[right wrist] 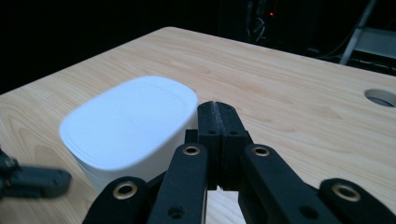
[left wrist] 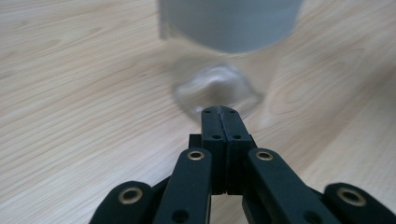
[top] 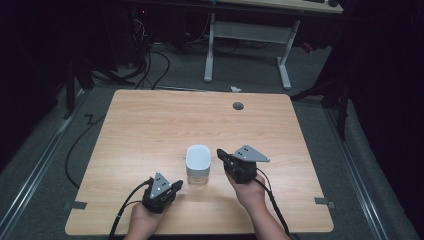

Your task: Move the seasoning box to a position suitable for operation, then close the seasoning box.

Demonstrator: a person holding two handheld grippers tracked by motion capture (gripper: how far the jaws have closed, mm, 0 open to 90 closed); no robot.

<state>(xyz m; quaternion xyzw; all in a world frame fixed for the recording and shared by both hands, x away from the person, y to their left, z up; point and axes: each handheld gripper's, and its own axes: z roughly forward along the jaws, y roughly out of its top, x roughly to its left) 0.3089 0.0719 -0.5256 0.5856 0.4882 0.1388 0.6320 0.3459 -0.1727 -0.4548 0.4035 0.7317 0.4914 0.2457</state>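
Worktop bare apart from the jar, near the front edge: clear body, white lid. Cable hole well behind jar, nothing blocking. Left tool just left of jar base, right tool beside lid; both fully closed, empty, probably staging for lid removal.

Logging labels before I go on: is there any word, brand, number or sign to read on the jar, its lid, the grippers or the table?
None can be read: the white lid, the clear jar, the left gripper, the right gripper and the table all appear blank in these views.
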